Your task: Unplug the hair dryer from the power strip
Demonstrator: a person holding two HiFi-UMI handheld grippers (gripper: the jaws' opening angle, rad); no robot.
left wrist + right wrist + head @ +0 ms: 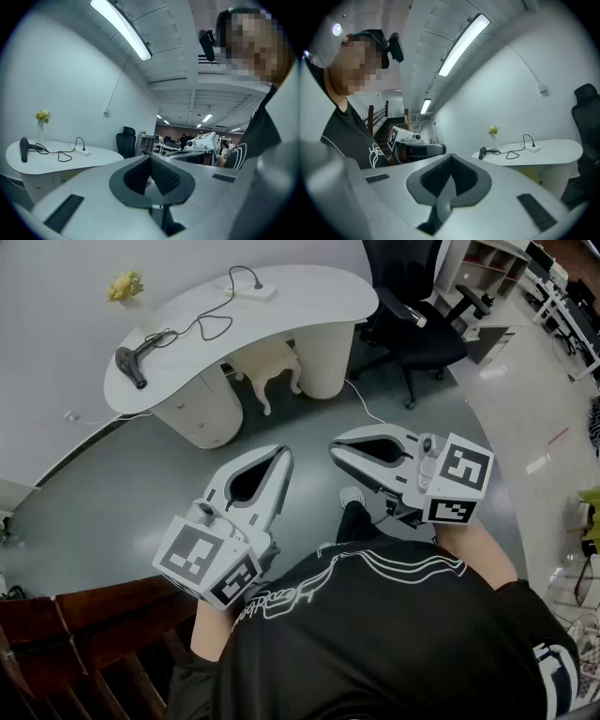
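The hair dryer (pixel 131 365) is laid at the left end of a white curved surface (pixel 309 298), well apart from both grippers. Its black cord (pixel 202 327) is led in loops across the surface to the power strip (pixel 255 292), which is placed near the back edge. The plug is seen standing in the strip.

The left gripper (pixel 282 456) and the right gripper (pixel 336 448) are held low in front of the person's black shirt (pixel 375 634), above the grey floor (pixel 141 493). The jaws of each are pressed fully together, and nothing is held between them. The two tips are brought near each other but are not touching. In the left gripper view the surface is seen to the left of the jaws. In the right gripper view it is seen to their right, so neither pair of jaws is pointed straight at the hair dryer or the strip.

Between the jaws and the surface, a stretch of floor is seen. A small white stool (pixel 267 367) is placed under the surface, and a black office chair (pixel 412 324) is standing just beside its right end. A white cable (pixel 367 409) is laid on the floor below that end. A bunch of yellow flowers (pixel 125 285) is set by the wall behind the hair dryer. Wooden stairs (pixel 75 634) are seen at the lower left, beside the person.
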